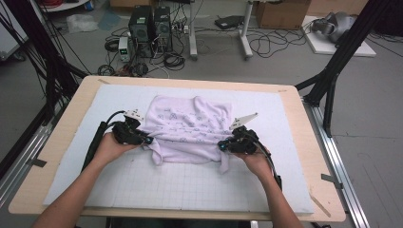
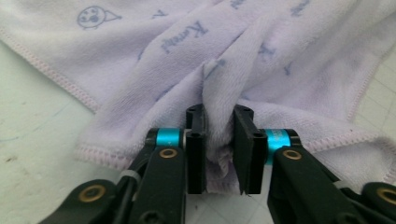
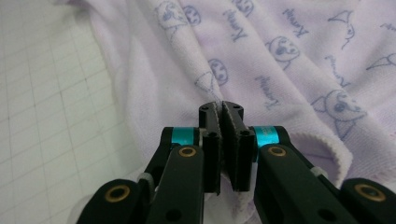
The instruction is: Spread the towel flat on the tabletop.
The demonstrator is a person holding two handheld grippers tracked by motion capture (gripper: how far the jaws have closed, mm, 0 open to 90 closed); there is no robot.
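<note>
A pale purple towel (image 1: 187, 127) lies bunched up in the middle of the white grid mat (image 1: 180, 183) on the tabletop (image 1: 71, 109). The left hand-held gripper (image 1: 148, 140) is at the towel's left side and the right hand-held gripper (image 1: 220, 146) is at its right side, each held in a person's hand.

The left gripper view looks close at the left hand-held gripper (image 2: 218, 151). Its jaws stand a little apart with a thick fold of towel (image 2: 261, 60) between them. The cloth fills the gap, and the pads seem to press on it, though this is hard to be sure of.

In the right gripper view the right hand-held gripper (image 3: 221, 149) has its jaws almost together, pinching a thin bit of the towel (image 3: 280, 56).

The two close views show small blue faces and words printed on the cloth. The high view shows the whole towel, with a corner hanging down near each gripper.
</note>
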